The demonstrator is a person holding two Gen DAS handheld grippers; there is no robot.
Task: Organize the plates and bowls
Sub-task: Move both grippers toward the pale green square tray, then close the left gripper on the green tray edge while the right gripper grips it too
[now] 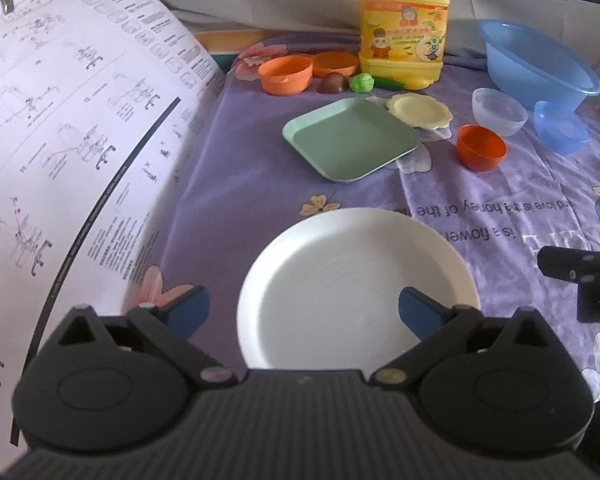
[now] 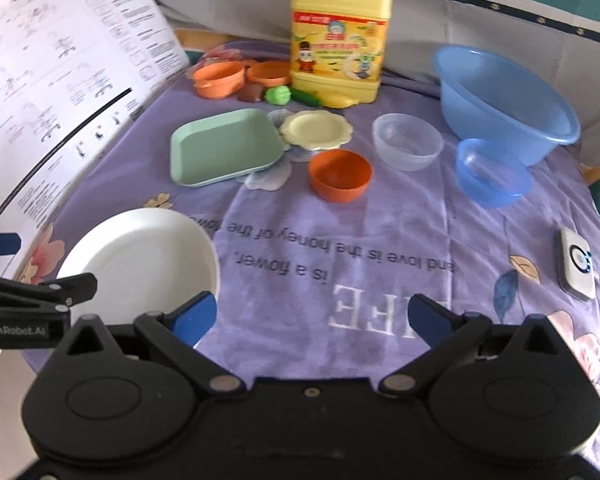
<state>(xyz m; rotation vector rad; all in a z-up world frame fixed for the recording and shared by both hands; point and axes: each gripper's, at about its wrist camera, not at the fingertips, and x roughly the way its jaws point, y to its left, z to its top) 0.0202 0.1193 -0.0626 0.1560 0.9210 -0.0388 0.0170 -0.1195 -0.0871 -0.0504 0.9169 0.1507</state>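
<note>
Both grippers, left gripper (image 1: 304,310) and right gripper (image 2: 312,316), are spread wide, holding nothing. White plate (image 1: 356,284) sits near the purple tablecloth's (image 2: 380,240) front edge, under the left one

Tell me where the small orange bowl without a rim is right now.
The orange bowl sits mid-cloth in the right wrist view, just right of the green tray, in front of the pale yellow plate, left of the clear bowl.
</note>
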